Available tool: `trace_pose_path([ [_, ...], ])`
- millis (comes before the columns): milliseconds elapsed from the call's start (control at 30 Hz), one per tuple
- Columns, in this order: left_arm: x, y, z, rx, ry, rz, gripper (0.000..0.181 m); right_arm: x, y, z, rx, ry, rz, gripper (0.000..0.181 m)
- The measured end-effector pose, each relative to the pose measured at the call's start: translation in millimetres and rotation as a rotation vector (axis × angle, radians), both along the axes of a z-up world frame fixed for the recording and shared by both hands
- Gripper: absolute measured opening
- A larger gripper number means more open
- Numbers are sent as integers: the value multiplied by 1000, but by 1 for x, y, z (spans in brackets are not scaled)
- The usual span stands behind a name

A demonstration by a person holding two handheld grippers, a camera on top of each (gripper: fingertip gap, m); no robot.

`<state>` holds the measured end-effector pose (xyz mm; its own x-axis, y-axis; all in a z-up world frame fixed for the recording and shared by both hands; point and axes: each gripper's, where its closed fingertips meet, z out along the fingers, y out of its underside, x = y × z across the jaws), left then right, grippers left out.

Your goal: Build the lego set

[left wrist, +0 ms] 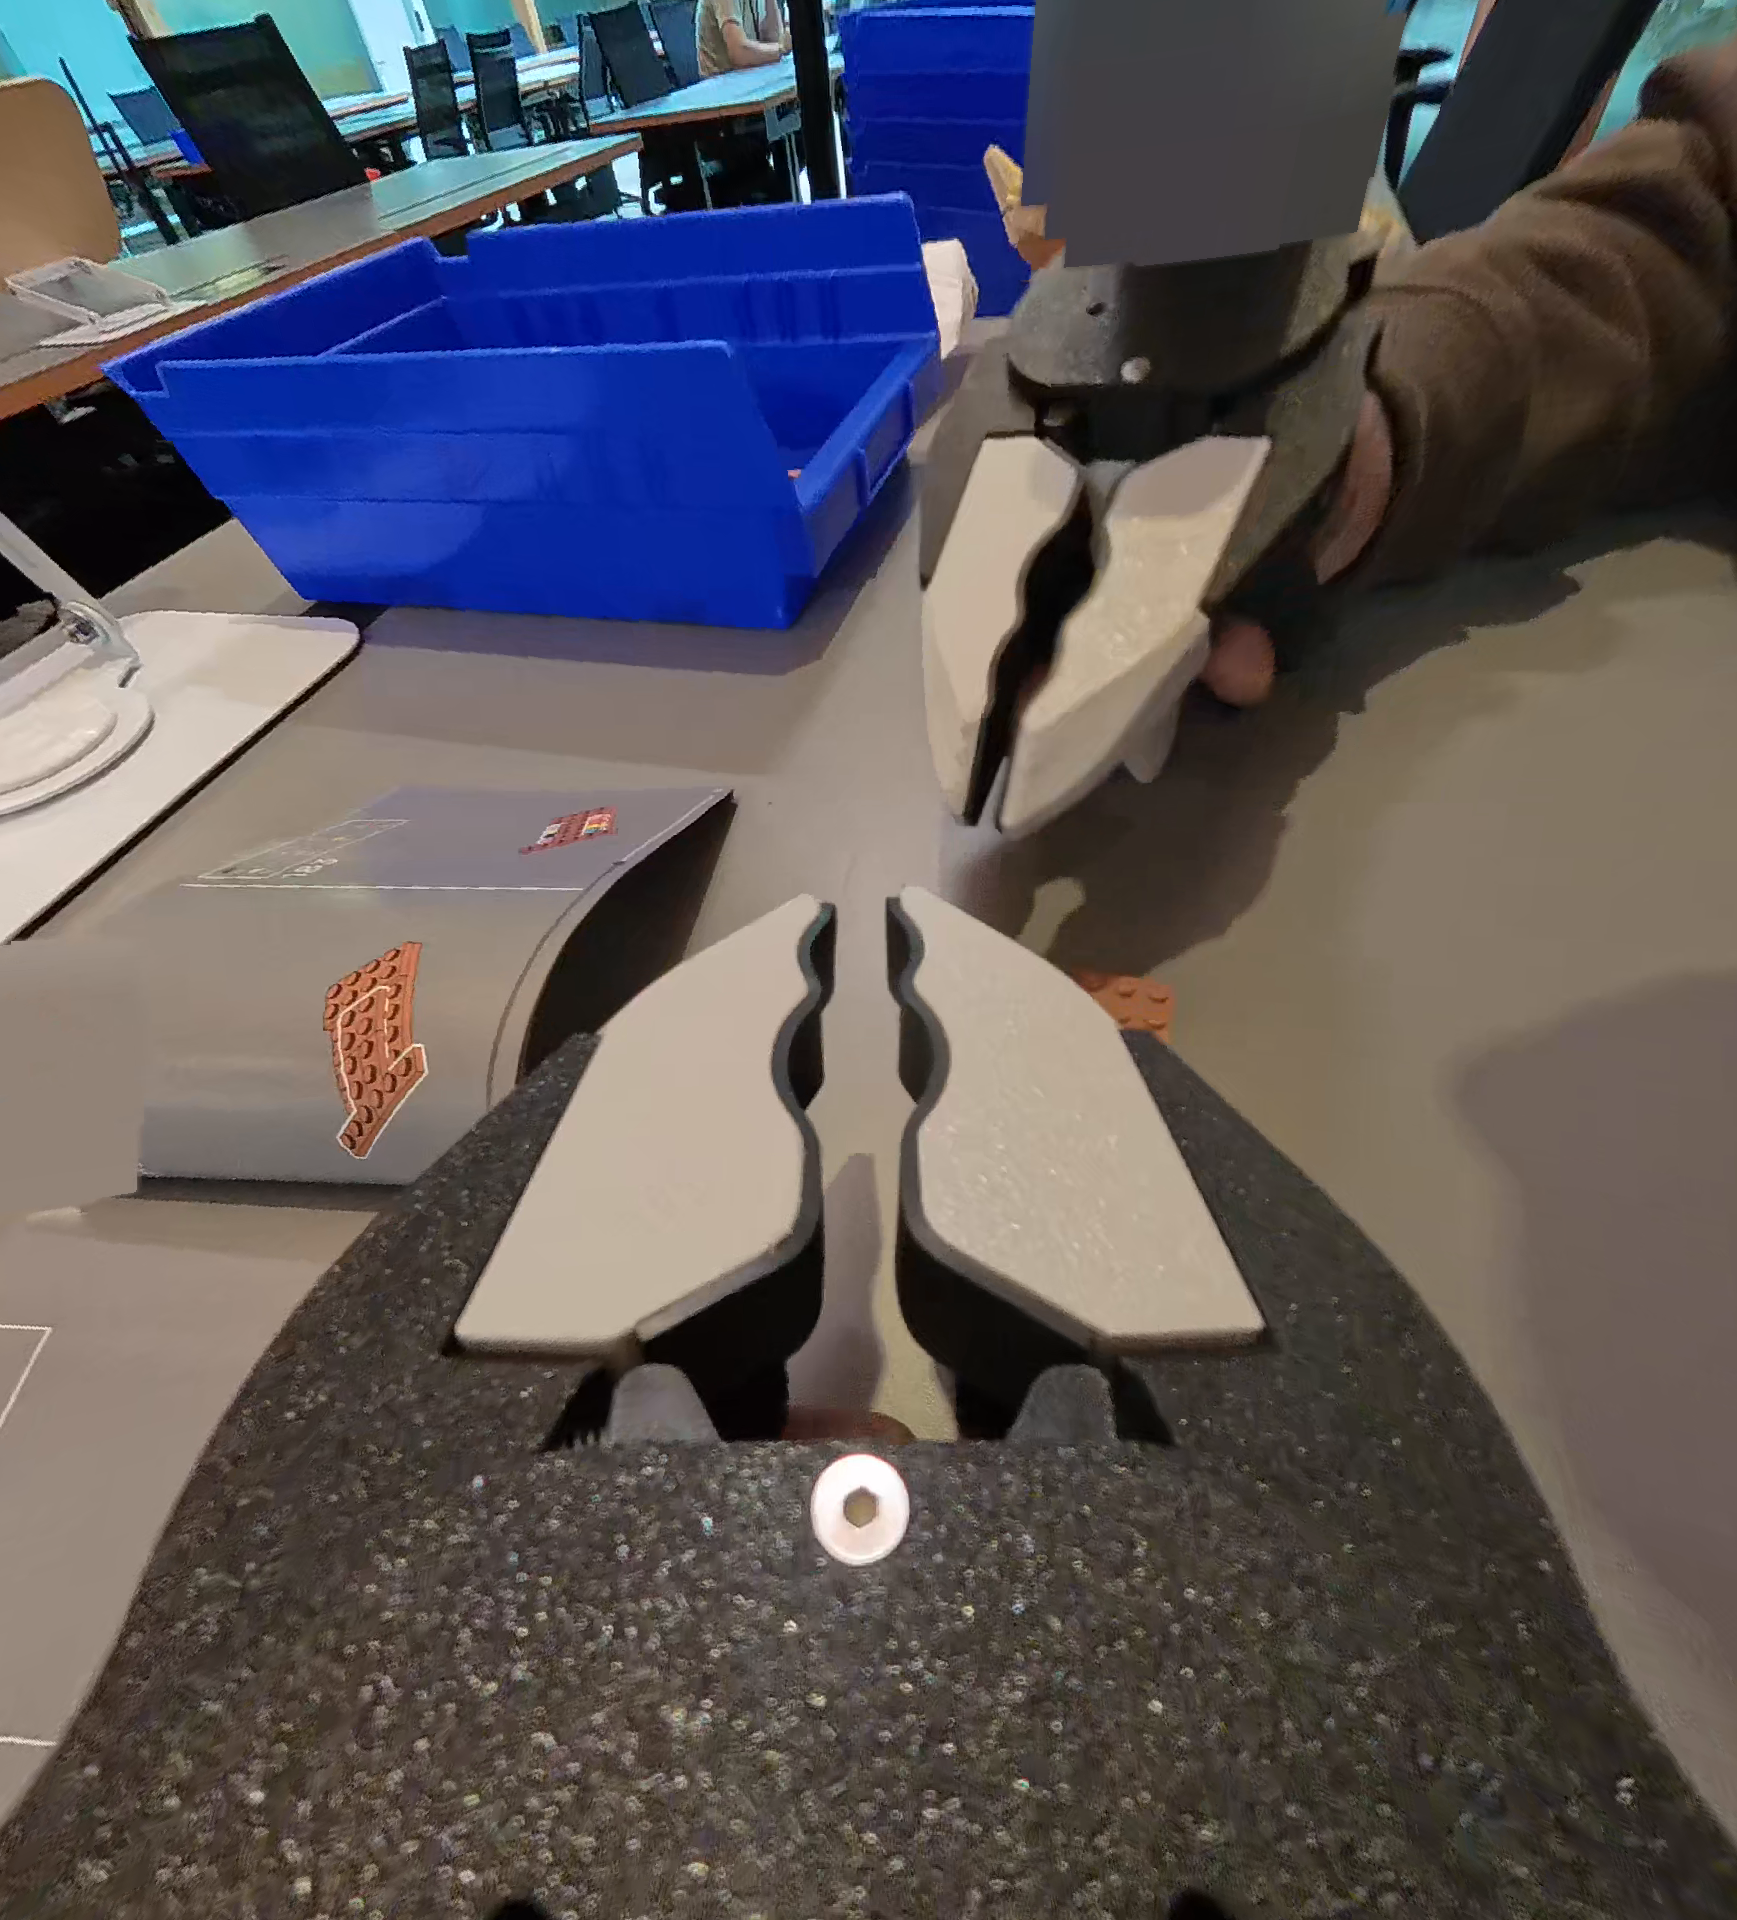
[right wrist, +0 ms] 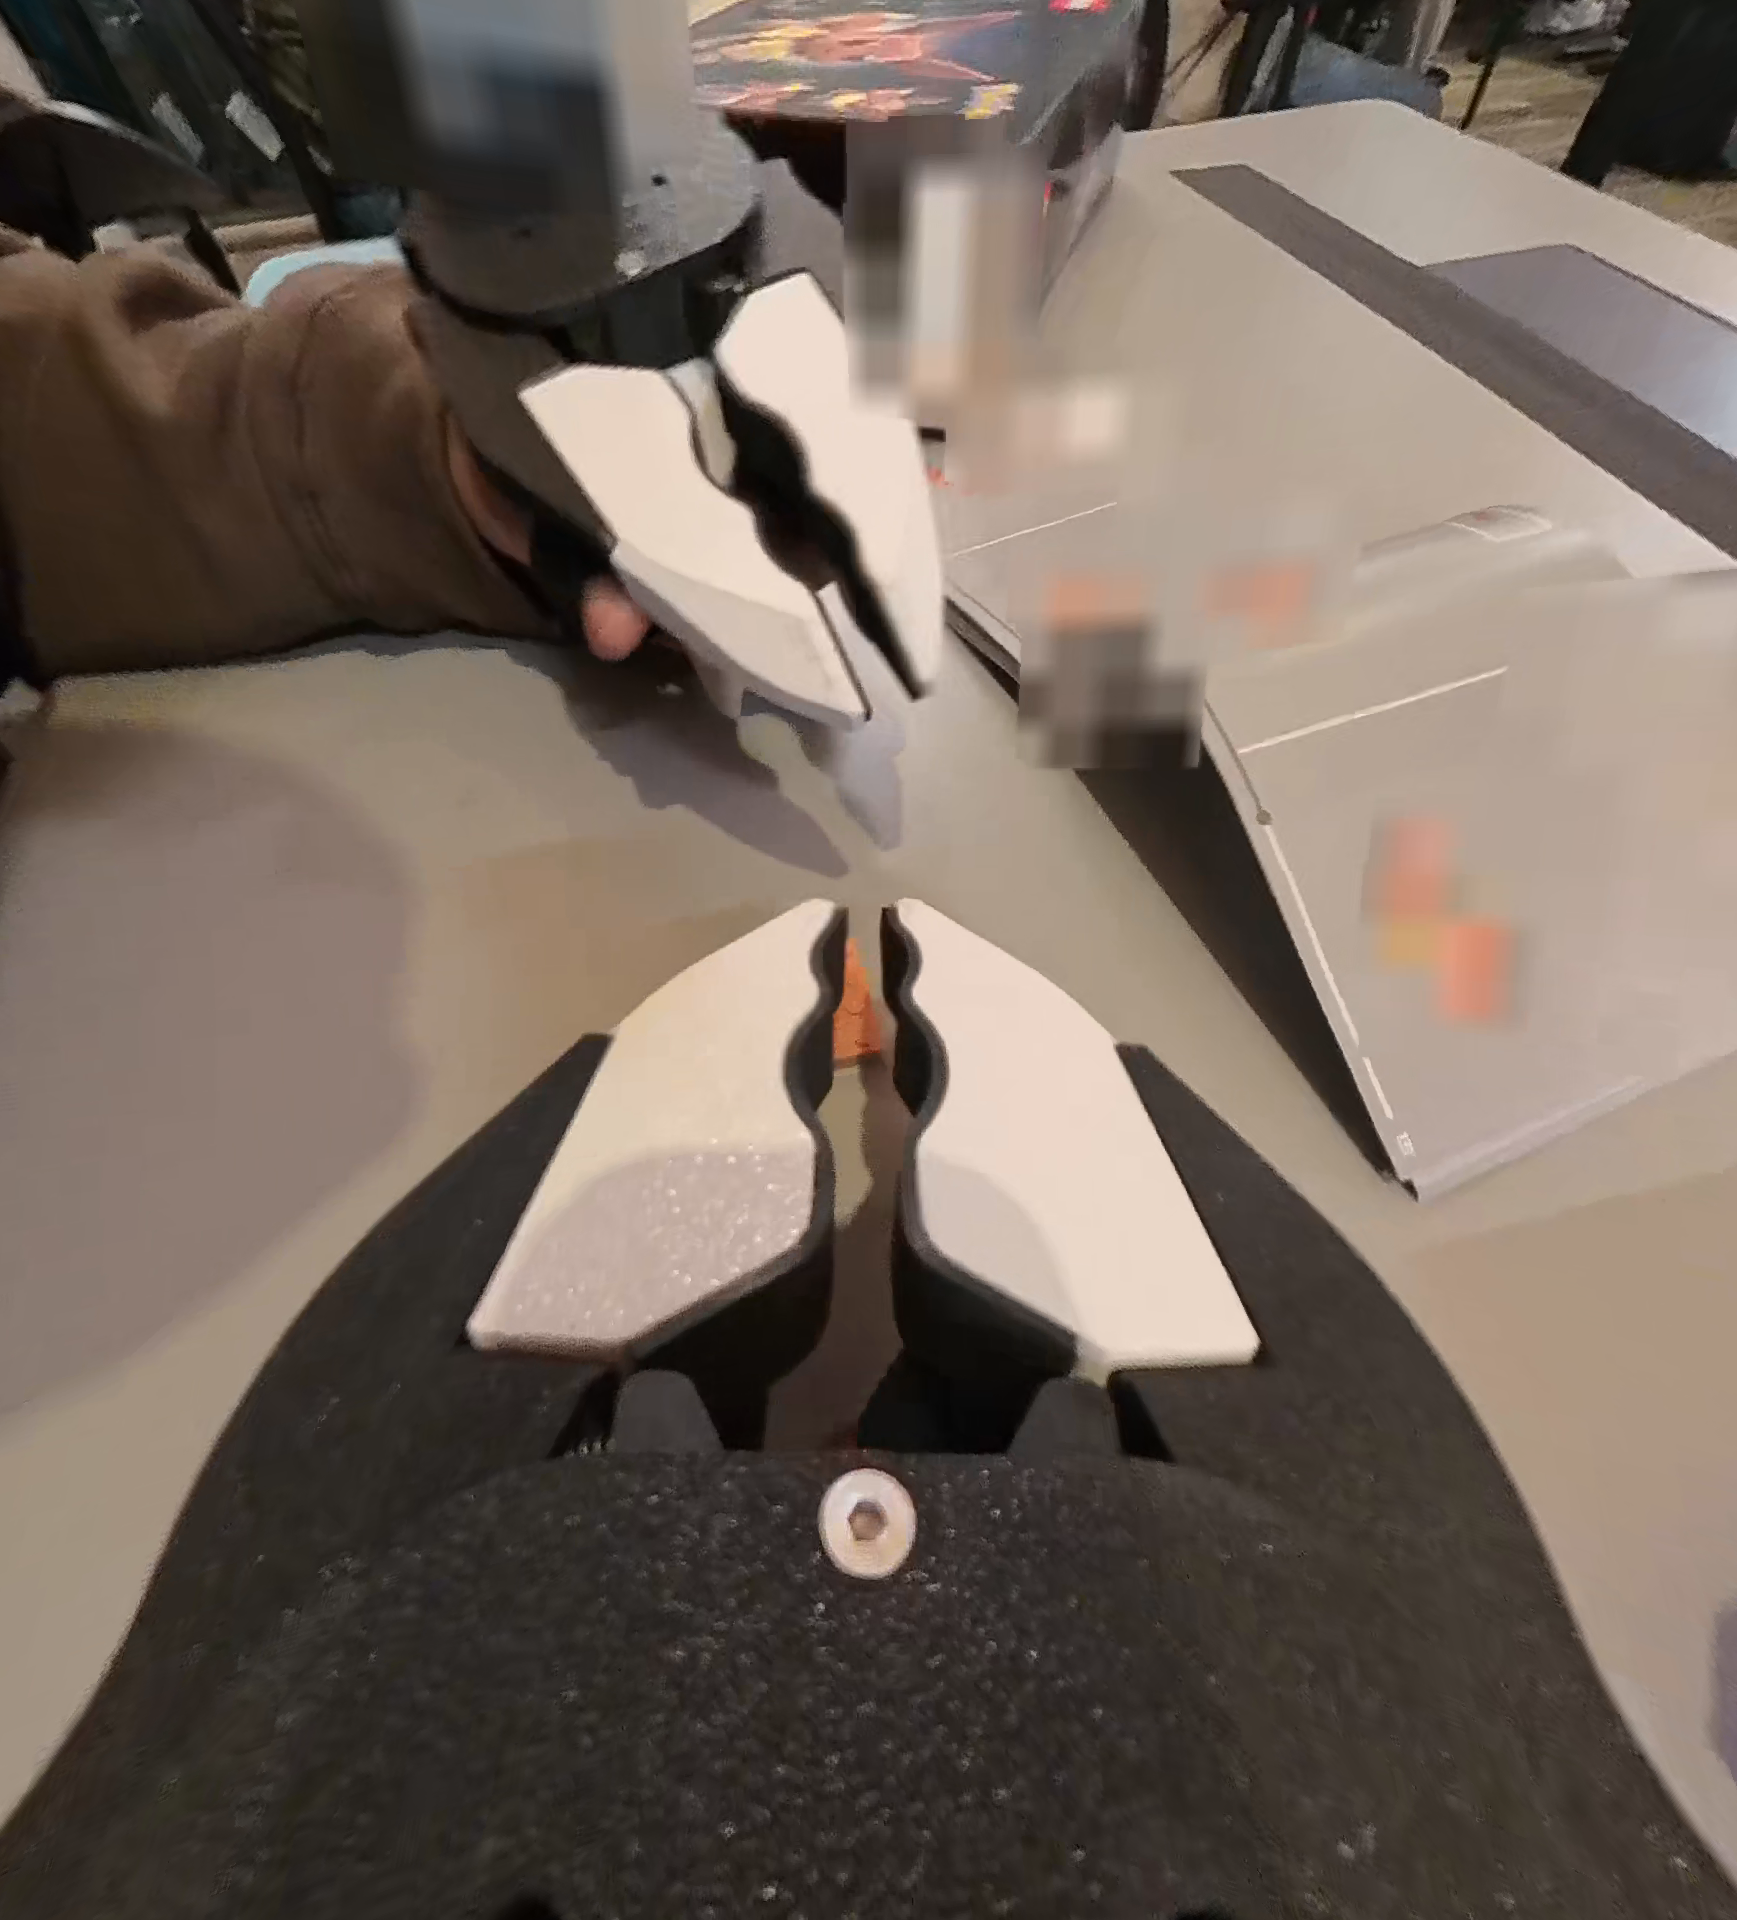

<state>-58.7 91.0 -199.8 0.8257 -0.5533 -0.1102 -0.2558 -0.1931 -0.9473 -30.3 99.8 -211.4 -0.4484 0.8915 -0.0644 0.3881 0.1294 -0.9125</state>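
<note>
Much is hidden here. In the left wrist view the left hand-held gripper (left wrist: 859,909) has its jaws a little apart with nothing between them, and its right finger covers most of a brown plate (left wrist: 1134,1003) lying on the bench (left wrist: 1466,1039); only one studded corner shows. The right hand-held gripper (left wrist: 989,810) points down at the bench just beyond, tips almost together with a thin dark slit between them; whether anything sits in that slit cannot be made out. A brown sleeve (left wrist: 1570,332) and a hand (left wrist: 1300,582) hold it. In the right wrist view, which is blurred, the right gripper's jaws are likewise narrowly parted, and an orange-brown piece (right wrist: 856,1003) shows through the gap, apparently lying on the bench under the fingers rather than pinched, though that cannot be told for sure. The open manual (left wrist: 324,1039) lies left of the left gripper, one page curling up; its drawings of brown parts are partly covered by patches. Behind it stand a blue bin (left wrist: 531,468), its contents out of sight, and a white stand base (left wrist: 116,707), cut off at the edge. The bench is plain grey and matte; behind it are rows of long desks and dark chairs (left wrist: 251,114).
</note>
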Motion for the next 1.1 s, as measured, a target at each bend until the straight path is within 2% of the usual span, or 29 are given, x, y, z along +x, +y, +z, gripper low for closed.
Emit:
trace_pose_path([
  [100,2,-1,-8,-9,78,-5,0,-3,11,-2,-74,-44,-58,0],
  [200,0,1,-18,-42,153,15,0,-8,22,-8,-119,-99,-132,0],
  [367,0,2,-23,-44,212,26,0,-12,25,-19,7,-136,-199,0],
  [500,-2,3,-24,-46,221,45,0,-13,24,-22,91,-131,-214,0],
  [1100,-3,4,-26,-48,251,57,0,-13,25,-22,87,-131,-222,0],
])
